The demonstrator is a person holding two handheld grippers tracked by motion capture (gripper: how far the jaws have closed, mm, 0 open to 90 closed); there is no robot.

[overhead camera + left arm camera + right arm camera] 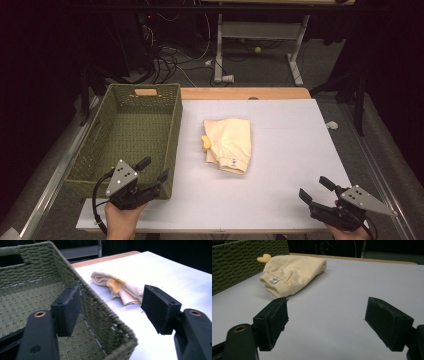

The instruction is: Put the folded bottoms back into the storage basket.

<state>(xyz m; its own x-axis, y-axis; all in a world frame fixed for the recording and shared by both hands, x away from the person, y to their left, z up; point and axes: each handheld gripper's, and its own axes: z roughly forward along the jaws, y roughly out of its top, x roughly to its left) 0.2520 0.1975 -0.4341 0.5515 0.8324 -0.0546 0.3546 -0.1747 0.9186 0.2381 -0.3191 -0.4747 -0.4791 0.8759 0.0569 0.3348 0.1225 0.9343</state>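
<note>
Your folded cream garment [228,144] lies on the white table [290,165] just beside the green woven basket [100,142], well ahead of both grippers. Your left gripper [153,170] hovers over the basket's near corner, jaws apart with nothing between them; your right gripper [315,189] waits at the near right edge, jaws likewise wide and empty. Expect the cloth to be light, soft and floppy, likely to unfold when lifted. Pinch through all layers at the thick ribbed hem [277,288], one gripper on each side.
</note>
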